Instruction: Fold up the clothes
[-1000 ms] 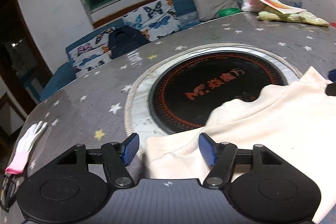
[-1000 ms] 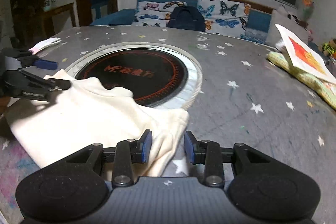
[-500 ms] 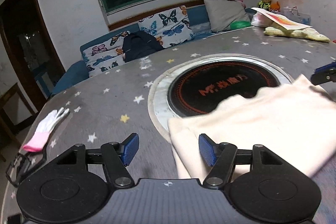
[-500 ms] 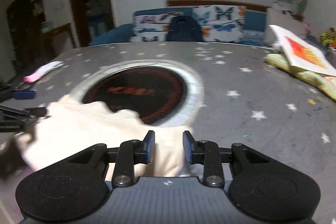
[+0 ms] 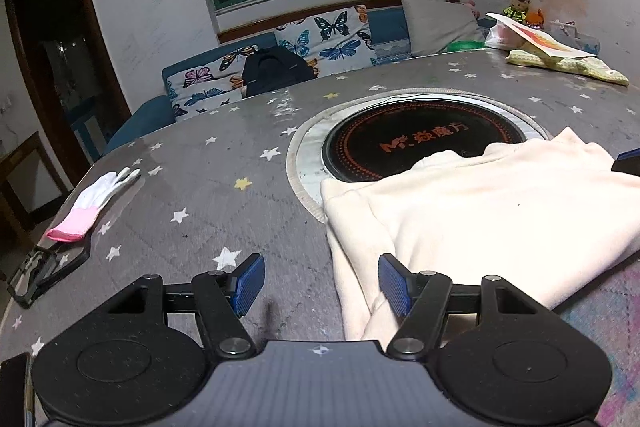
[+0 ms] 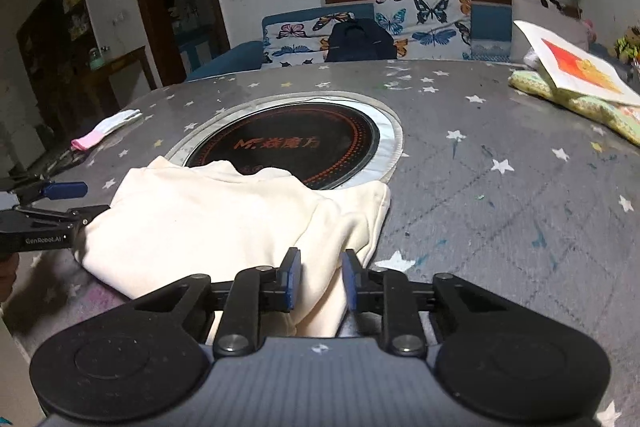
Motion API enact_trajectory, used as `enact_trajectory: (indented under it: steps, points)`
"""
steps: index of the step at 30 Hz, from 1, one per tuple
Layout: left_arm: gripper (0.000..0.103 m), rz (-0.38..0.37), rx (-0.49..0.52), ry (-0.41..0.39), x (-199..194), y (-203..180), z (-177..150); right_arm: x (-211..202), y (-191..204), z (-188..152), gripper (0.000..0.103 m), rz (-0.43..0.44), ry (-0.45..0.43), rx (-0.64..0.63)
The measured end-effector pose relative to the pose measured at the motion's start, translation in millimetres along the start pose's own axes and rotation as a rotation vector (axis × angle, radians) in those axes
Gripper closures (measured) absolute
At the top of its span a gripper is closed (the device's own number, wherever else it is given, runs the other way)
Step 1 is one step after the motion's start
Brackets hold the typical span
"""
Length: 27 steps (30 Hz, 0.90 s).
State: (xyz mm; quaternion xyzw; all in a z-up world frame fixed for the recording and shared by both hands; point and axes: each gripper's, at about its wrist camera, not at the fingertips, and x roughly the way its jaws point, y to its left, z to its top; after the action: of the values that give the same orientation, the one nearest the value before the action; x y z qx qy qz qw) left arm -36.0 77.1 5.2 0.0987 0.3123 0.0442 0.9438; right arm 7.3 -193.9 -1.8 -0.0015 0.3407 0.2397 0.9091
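Observation:
A cream garment (image 5: 492, 203) lies folded on the grey star-patterned table, its far edge over the black round cooktop (image 5: 420, 139). My left gripper (image 5: 320, 285) is open at the garment's left edge; the cloth lies between the pads, nearer the right pad. In the right wrist view the garment (image 6: 224, 215) spreads to the left. My right gripper (image 6: 318, 281) is open with a narrow gap over the garment's near right corner, and cloth lies between its pads. The left gripper's fingers (image 6: 52, 217) show at the garment's left edge.
A white and pink glove (image 5: 92, 203) and a black frame (image 5: 44, 271) lie at the table's left edge. A green cloth with a card (image 6: 580, 87) on it lies at the far right. A butterfly-patterned sofa (image 5: 288, 55) with a dark bag stands behind the table.
Both grippers have pulled back toward the near table edge. The garment has slid with them and now covers less of the cooktop. The right gripper's gap has widened slightly.

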Motion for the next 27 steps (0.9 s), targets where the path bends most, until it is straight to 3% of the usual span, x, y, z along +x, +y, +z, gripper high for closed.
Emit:
enact_trajectory:
  steps: [5,8,12,16,20,21,22,27]
  points:
    - [0.037,0.025,0.003,0.006,-2,1,-3,9,6,2,0.098,-0.028,-0.016,-0.049]
    - [0.037,0.037,0.001,0.014,-2,6,-7,3,15,6,0.098,-0.074,-0.055,-0.115]
    - [0.037,0.037,-0.018,0.03,-2,10,-8,10,14,4,0.099,-0.108,-0.037,-0.152]
    - [0.041,-0.014,-0.047,0.008,-10,15,0,7,11,6,0.097,-0.14,-0.046,-0.136]
    - [0.056,-0.092,-0.088,0.015,-4,16,10,-6,18,15,0.089,-0.088,-0.088,-0.127]
    - [0.059,-0.101,-0.095,0.021,-1,15,12,-7,22,15,0.082,-0.065,-0.092,-0.136]
    - [0.06,-0.11,-0.102,0.027,3,15,14,-8,28,14,0.073,-0.046,-0.093,-0.15]
    - [0.067,-0.127,-0.135,0.032,17,15,20,2,46,2,0.064,0.016,-0.064,-0.204]
